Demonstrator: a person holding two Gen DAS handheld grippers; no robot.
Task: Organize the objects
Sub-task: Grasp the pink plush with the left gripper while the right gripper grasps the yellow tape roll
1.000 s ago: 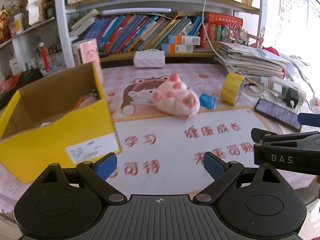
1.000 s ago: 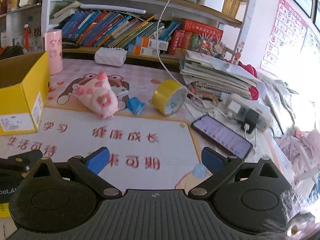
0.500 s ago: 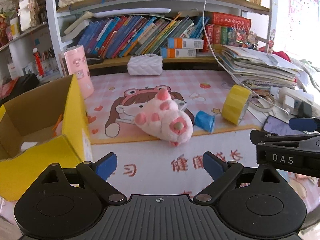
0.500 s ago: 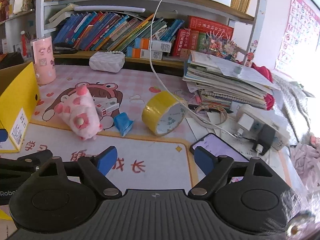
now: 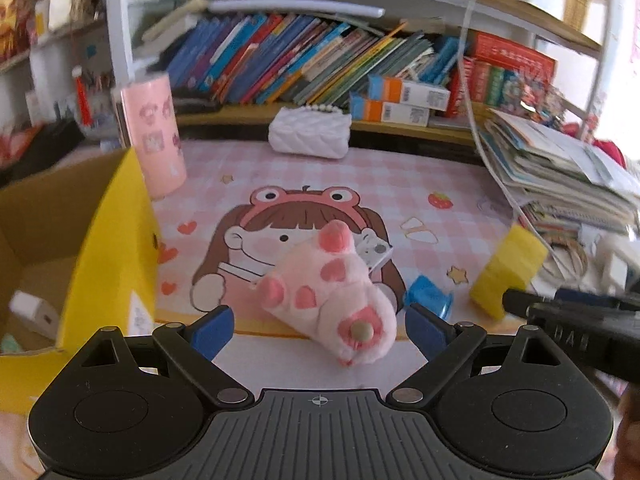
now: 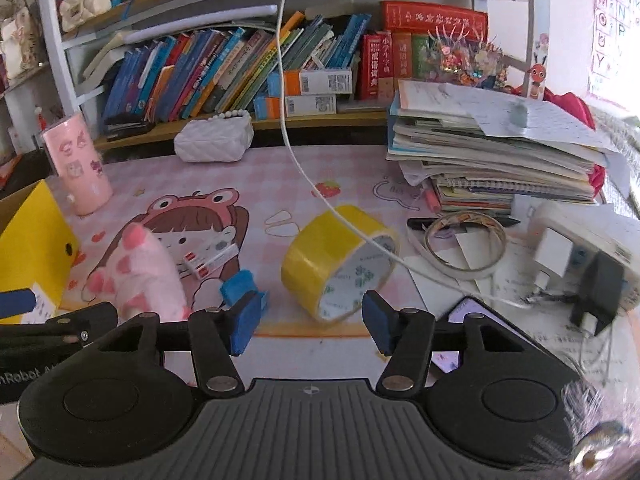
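A pink plush paw toy (image 5: 328, 300) lies on the cartoon desk mat. My left gripper (image 5: 320, 328) stands open around its near end, and the blue pads do not touch it. A yellow tape roll (image 6: 336, 264) stands on edge just ahead of my right gripper (image 6: 311, 322). Its jaws are closing, and the roll's lower edge sits between the tips without contact. A small blue object (image 6: 240, 286) lies behind the right gripper's left finger. An open yellow cardboard box (image 5: 112, 248) stands at the left, with a few items inside.
A pink tumbler (image 5: 154, 140) and a white quilted purse (image 5: 308, 134) stand at the back below the bookshelf. A pile of books and papers (image 6: 492, 152), a white tape ring (image 6: 464, 244), a phone (image 6: 456, 320) and a charger (image 6: 592, 264) crowd the right. A white cable (image 6: 288, 120) hangs over the tape.
Both grippers have moved forward over the mat. The plush now lies between the left fingers. The right jaws have narrowed, and the tape roll is much nearer to them.
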